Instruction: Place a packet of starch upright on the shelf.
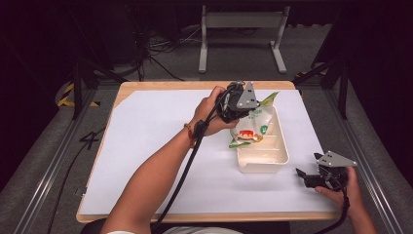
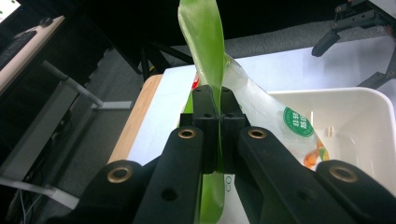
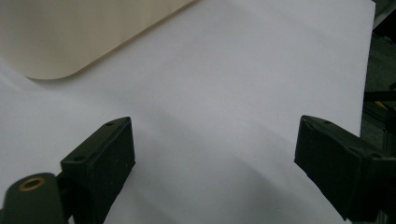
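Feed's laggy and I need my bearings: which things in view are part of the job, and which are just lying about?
In the job:
- bag, green edge pinched in the shut left gripper
- tray, bag hanging over it

Just about:
- right gripper, open, idle over the paper
- white paper covering the table
- metal stand on the floor beyond the table

One snack bag (image 1: pixel 254 124), one cream tray (image 1: pixel 272 158) and two handheld tongs are counted on one white-covered surface (image 1: pixel 146 146).
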Demonstrator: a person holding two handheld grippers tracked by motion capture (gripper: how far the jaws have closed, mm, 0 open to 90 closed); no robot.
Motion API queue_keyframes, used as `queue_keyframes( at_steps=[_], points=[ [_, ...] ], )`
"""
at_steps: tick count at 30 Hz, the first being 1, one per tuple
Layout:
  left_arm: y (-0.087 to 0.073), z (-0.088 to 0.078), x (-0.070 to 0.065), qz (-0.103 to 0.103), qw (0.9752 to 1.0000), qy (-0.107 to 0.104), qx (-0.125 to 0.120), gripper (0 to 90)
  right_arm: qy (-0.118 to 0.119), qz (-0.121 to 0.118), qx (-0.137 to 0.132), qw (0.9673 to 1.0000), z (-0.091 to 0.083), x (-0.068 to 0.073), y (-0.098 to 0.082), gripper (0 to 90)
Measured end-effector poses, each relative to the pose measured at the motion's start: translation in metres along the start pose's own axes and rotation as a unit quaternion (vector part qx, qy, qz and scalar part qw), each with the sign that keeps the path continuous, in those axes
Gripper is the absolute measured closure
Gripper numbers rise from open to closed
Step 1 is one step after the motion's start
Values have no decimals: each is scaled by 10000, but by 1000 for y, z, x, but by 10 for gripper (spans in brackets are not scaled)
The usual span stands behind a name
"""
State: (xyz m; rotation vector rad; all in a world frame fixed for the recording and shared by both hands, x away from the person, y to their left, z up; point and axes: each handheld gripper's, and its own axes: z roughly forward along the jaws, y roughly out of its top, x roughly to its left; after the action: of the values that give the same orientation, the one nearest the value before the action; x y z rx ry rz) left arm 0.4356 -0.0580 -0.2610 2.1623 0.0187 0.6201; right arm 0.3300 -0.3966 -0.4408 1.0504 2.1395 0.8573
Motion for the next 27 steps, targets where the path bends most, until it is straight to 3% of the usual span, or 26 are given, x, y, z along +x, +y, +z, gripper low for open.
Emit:
queue_keyframes(
  at_steps=[12, 19, 23, 27],
  points=[
    [5, 14, -8, 70, 9998, -166, 31, 896, 12, 10, 0, 10000, 0, 0, 0, 119],
    [7, 20, -8, 111, 9999, -92, 70, 896, 22, 6, 2, 10000, 0, 0, 0, 119],
    [9, 24, -7, 123, 9998, -154, 50, 896, 20, 9, 6, 10000, 0, 0, 0, 119],
    [11, 31, -10, 270, 9995, -99, 136, 896, 27, 18, 2, 10000, 0, 0, 0, 119]
  ],
)
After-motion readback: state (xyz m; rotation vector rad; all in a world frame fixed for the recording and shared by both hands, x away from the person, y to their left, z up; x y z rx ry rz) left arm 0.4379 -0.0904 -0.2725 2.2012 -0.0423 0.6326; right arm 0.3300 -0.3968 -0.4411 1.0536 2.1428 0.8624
